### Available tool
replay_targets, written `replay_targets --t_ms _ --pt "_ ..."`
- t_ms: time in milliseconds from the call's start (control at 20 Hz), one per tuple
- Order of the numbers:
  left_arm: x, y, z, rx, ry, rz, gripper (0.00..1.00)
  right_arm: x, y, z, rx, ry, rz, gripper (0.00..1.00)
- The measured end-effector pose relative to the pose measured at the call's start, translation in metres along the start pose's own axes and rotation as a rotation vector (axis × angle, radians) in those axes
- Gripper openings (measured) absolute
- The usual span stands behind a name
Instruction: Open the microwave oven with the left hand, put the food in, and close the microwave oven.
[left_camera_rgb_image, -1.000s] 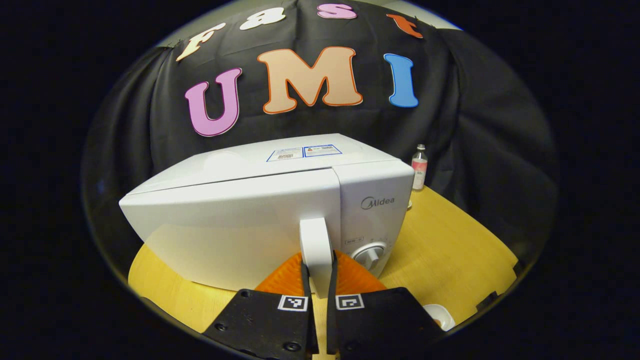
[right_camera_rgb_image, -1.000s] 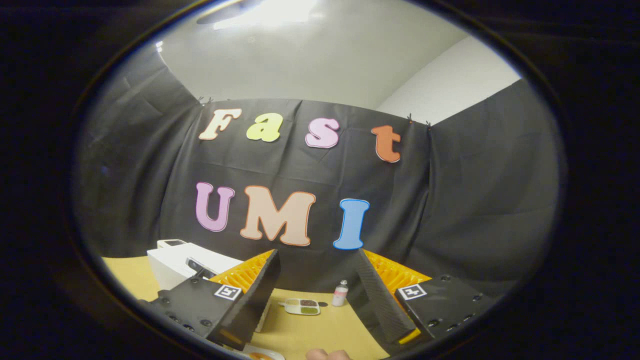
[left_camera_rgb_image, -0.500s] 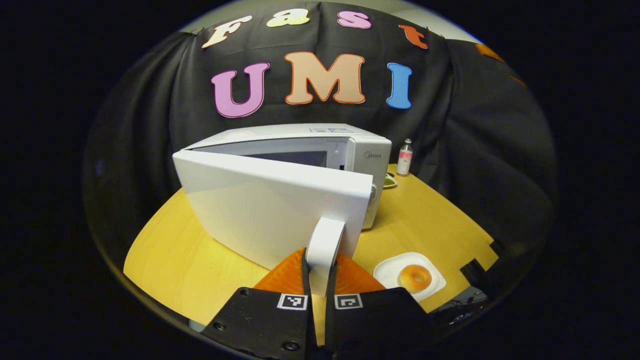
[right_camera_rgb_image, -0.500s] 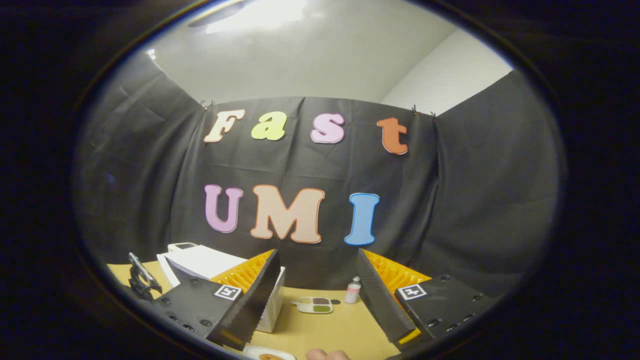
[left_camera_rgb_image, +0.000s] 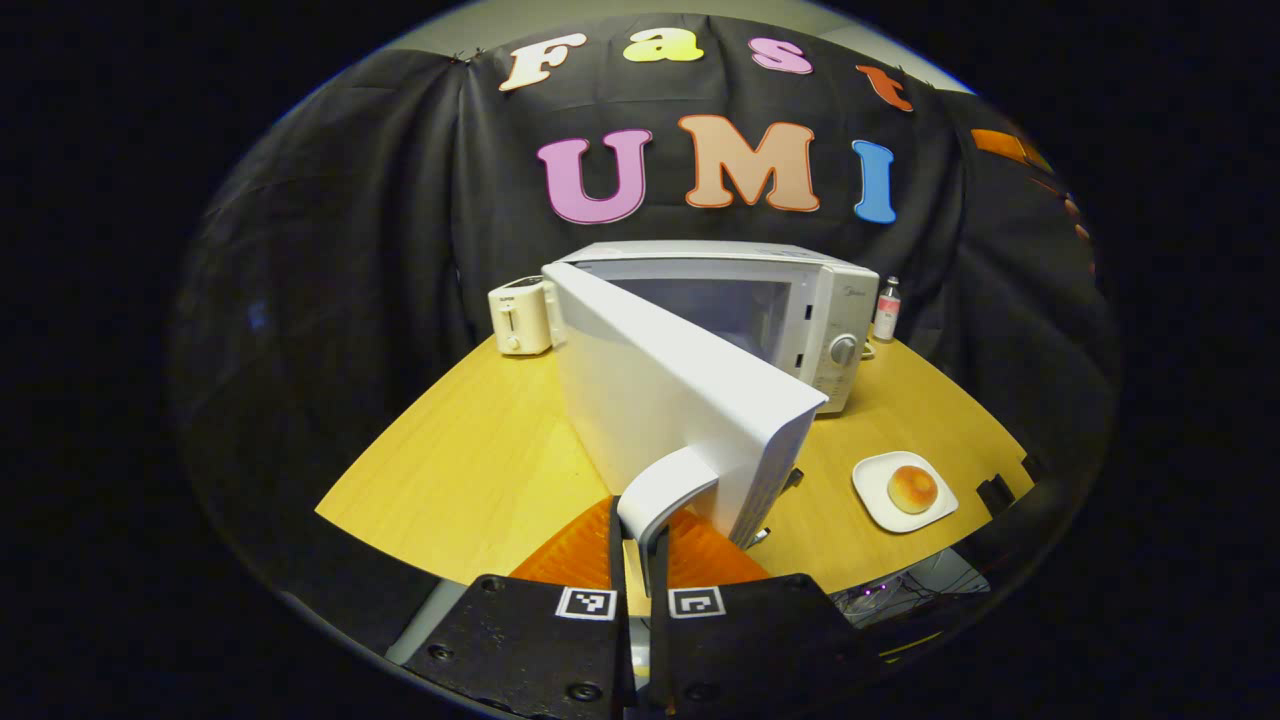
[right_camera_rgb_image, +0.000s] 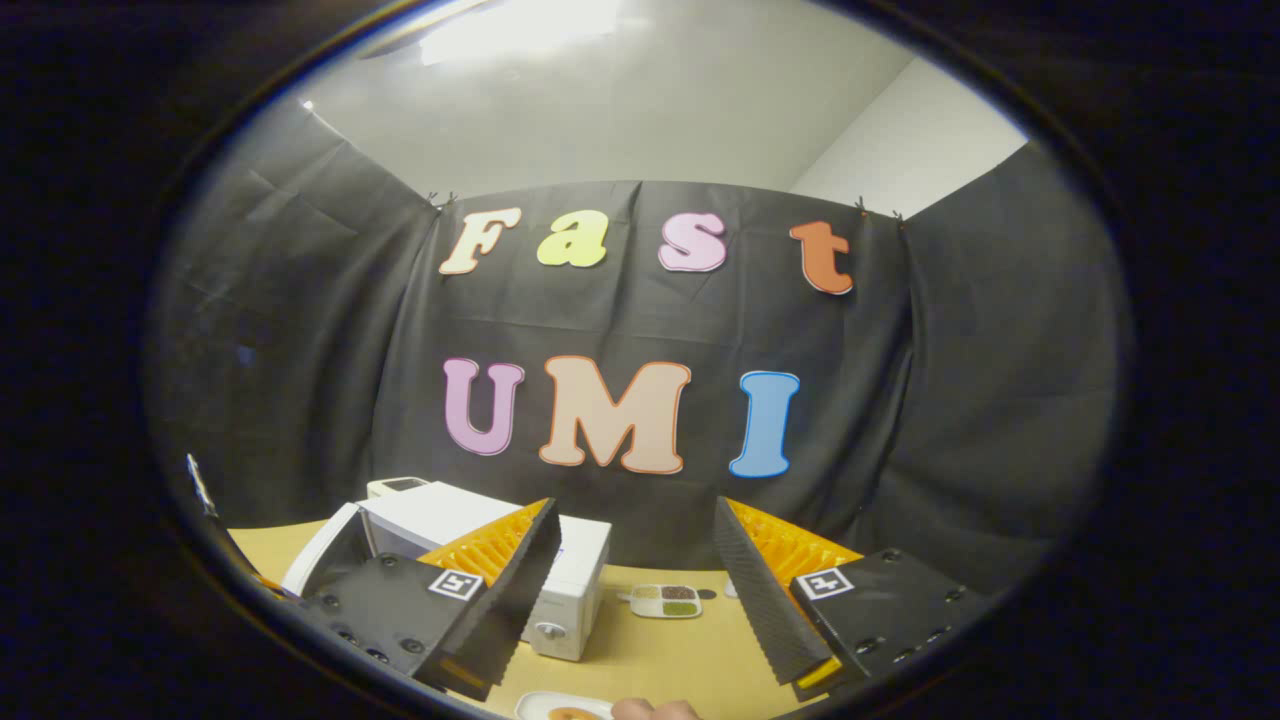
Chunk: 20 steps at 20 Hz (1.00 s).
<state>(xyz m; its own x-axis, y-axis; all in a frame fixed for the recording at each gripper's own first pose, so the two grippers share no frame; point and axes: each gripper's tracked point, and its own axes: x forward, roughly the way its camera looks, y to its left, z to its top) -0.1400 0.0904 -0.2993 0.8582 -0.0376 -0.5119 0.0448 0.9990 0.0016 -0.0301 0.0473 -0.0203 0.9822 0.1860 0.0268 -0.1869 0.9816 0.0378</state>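
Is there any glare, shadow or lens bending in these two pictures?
Left gripper view: the table edge bows in a curve, the microwave door is evenly lit, and the cavity behind it lies in shade. Right gripper view: a ceiling light blows out to white at the top, and the lower corners fall dark.

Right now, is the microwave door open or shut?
Open. The microwave door stands swung well away from the microwave, baring the cavity. The left gripper has its jaws closed on the door handle.
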Motion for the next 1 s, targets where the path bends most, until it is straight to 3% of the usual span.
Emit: replay_targets --t_ms 200,450,1000 --pt "-0.008 0.050 -0.006 -0.067 -0.018 0.027 0.04 -0.004 0.025 -0.022 0.023 0.018 0.028 0.97" --pt "-0.009 0.069 -0.010 -0.118 -0.037 0.007 0.04 -0.016 0.056 -0.082 0.017 0.029 0.083 0.97" --pt "-0.008 0.070 -0.011 -0.083 -0.018 -0.041 0.07 -0.055 0.064 -0.312 0.050 0.465 0.055 0.98"
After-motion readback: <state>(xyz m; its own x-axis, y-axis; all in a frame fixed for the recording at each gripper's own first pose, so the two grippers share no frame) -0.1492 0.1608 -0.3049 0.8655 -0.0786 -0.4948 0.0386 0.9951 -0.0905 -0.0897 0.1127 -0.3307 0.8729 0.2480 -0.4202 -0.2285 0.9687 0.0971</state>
